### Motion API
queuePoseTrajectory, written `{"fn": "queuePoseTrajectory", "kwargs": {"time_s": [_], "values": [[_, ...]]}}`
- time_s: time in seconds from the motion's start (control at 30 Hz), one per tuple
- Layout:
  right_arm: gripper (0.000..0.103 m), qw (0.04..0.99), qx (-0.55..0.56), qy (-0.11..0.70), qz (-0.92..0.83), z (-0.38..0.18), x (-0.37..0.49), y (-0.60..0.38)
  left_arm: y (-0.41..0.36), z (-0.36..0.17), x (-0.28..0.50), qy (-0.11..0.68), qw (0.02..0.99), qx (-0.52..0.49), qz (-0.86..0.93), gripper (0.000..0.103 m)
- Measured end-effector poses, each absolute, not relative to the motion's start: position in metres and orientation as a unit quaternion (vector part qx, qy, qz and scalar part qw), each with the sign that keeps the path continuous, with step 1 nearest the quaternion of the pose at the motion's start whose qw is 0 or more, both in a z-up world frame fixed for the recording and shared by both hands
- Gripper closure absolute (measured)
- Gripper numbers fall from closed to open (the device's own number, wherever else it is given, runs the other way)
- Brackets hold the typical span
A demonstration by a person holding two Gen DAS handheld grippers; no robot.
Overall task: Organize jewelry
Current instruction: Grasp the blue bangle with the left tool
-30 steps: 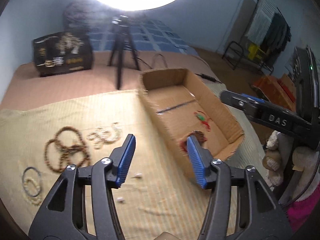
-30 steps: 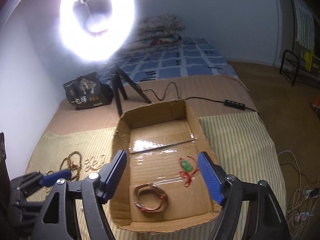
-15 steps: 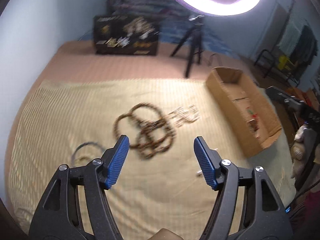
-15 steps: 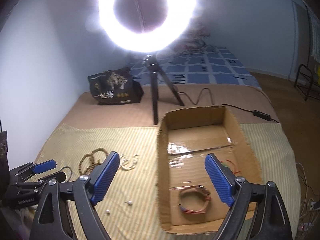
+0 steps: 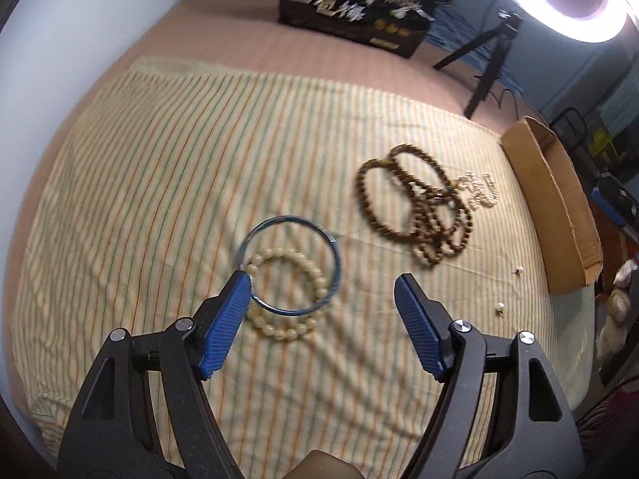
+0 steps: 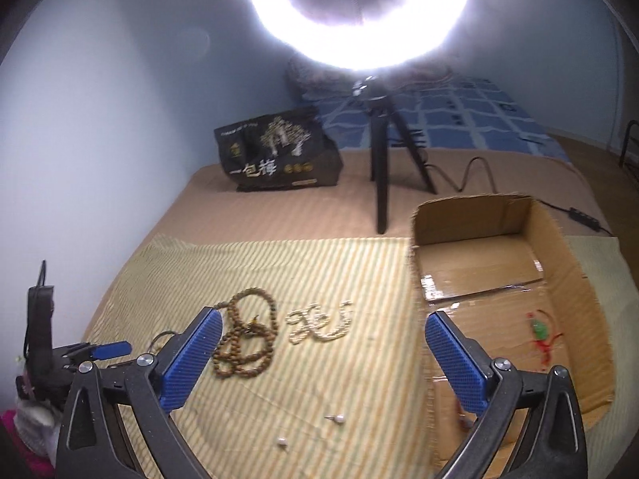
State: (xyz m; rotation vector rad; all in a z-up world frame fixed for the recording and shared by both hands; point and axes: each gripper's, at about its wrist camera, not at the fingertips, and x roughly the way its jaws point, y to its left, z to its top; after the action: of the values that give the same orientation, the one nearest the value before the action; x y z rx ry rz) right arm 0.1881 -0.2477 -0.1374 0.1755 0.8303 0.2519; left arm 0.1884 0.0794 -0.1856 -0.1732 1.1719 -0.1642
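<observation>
On a striped cloth (image 5: 167, 167), the left gripper (image 5: 322, 299) hangs with its blue fingers spread wide and holding nothing, at lower centre of its view, above a thin blue bangle (image 5: 289, 264) overlapping a pale bead bracelet (image 5: 285, 291); motion blur softens both, and the left fingertip covers part of each. Right of centre lie tangled brown prayer beads (image 5: 419, 209) and a small pearl strand (image 5: 481, 189). The cardboard box (image 5: 555, 207) is cut off at the right edge. The right gripper (image 6: 323, 345), also wide open and empty, frames two loose pearl studs (image 6: 335, 419). A red-corded green pendant (image 6: 540, 331) sits in the box; the right finger hides the box's near corner.
</observation>
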Motion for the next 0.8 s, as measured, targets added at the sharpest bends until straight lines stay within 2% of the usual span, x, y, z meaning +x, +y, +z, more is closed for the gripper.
{"fn": "queuePoseTrajectory", "kwargs": {"time_s": [0.43, 0.8], "values": [[0.0, 0.878, 0.072, 0.448, 0.156, -0.167, 0.207, -0.206, 0.109, -0.215, 0.216, 0.576, 0.799, -0.162, -0.061, 0.026], [0.0, 0.866, 0.07, 0.47, 0.154, -0.184, 0.22, -0.198, 0.063, -0.219, 0.227, 0.583, 0.808, -0.064, -0.06, 0.026]]}}
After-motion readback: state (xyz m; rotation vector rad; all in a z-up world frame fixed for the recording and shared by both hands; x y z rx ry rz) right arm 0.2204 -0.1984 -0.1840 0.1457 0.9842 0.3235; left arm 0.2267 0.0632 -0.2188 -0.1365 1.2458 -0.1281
